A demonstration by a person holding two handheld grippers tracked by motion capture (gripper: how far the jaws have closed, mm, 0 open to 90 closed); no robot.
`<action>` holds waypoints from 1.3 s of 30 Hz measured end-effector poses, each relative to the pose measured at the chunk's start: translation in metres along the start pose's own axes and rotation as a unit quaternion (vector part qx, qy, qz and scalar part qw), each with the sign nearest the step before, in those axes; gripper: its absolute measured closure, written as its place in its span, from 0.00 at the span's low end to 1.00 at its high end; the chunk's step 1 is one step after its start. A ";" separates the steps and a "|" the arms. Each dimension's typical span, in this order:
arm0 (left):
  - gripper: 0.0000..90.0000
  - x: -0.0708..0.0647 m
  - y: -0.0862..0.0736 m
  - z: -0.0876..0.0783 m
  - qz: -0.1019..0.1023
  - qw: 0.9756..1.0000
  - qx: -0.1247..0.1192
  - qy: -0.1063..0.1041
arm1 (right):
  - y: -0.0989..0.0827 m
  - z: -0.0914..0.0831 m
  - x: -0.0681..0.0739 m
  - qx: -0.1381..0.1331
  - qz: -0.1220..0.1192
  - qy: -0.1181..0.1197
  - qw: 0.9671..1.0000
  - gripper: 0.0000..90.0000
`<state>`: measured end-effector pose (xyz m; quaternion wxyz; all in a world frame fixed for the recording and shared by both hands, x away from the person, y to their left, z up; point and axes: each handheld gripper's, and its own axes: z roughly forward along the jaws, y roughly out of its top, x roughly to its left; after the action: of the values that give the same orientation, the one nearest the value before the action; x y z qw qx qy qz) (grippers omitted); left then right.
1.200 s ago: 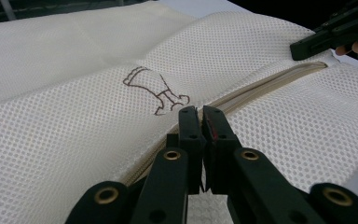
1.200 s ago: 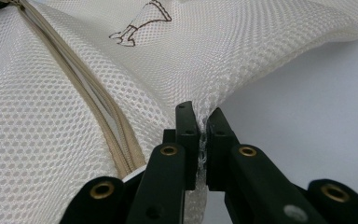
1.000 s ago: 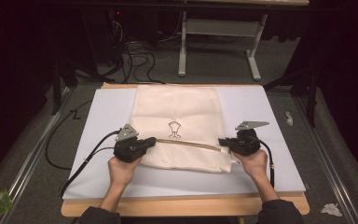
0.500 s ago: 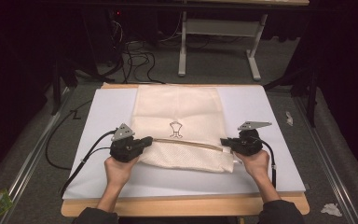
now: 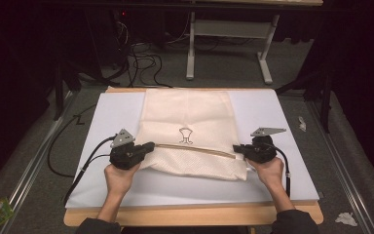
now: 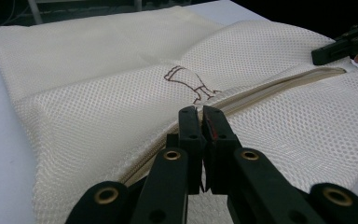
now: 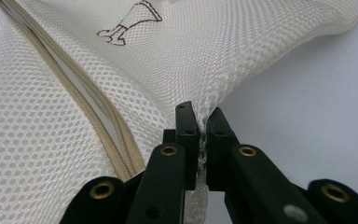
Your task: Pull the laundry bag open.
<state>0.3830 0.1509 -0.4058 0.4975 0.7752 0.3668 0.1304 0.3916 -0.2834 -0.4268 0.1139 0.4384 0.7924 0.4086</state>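
A: Where's the bag?

B: We have the cream mesh laundry bag with a beige zipper (image 5: 190, 131) lying flat across the middle of the white foam-board sheet (image 5: 292, 146), which sits on the wooden table (image 5: 190, 217). Far end reaches the back edge of the sheet, near end is between our two hands. The zipper (image 6: 279, 86) runs side to side across the near part, just below a small brown printed emblem (image 5: 186, 135).

A: Left gripper?

B: Left gripper (image 6: 200, 116) has its jaws pressed together at the left end of the zipper line. From the left gripper view we can't tell for sure whether it's pinching the zipper pull or just mesh; the tips sit right on the zipper track.

A: Right?

B: Right gripper (image 7: 200, 116) is clamped on the bag's right edge. The right gripper view shows a fold of mesh squeezed between the two black jaws, with the white sheet beside it. In the high view it sits at the right end of the zipper (image 5: 237, 148).

A: Bag lifted?

B: Right edge is pulled up slightly at the pinch. Rest lies on the sheet.
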 end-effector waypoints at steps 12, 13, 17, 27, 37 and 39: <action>0.97 0.005 -0.003 -0.009 -0.005 1.000 -0.002 0.013 | -0.001 0.000 -0.001 0.003 0.001 -0.002 1.000 0.98; 0.97 0.006 -0.003 -0.010 -0.006 1.000 -0.004 0.013 | -0.002 0.000 -0.001 0.001 0.001 -0.003 1.000 0.98; 0.97 0.009 -0.004 -0.016 -0.004 1.000 -0.006 0.021 | -0.003 -0.002 -0.004 0.002 0.005 -0.006 1.000 0.98; 0.97 0.015 -0.007 -0.025 -0.013 0.999 -0.012 0.028 | -0.005 -0.004 -0.007 -0.005 0.010 -0.013 1.000 0.98; 0.97 0.019 -0.008 -0.031 -0.022 0.999 -0.016 0.034 | -0.006 -0.006 -0.009 -0.011 0.012 -0.018 1.000 0.98; 0.97 0.021 -0.008 -0.033 -0.023 0.999 -0.017 0.036 | -0.007 -0.007 -0.010 -0.011 0.012 -0.021 1.000 0.98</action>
<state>0.3754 0.1896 -0.4007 0.5003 0.7526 0.3998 0.1530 0.3897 -0.2970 -0.4292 0.1308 0.4550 0.7799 0.4095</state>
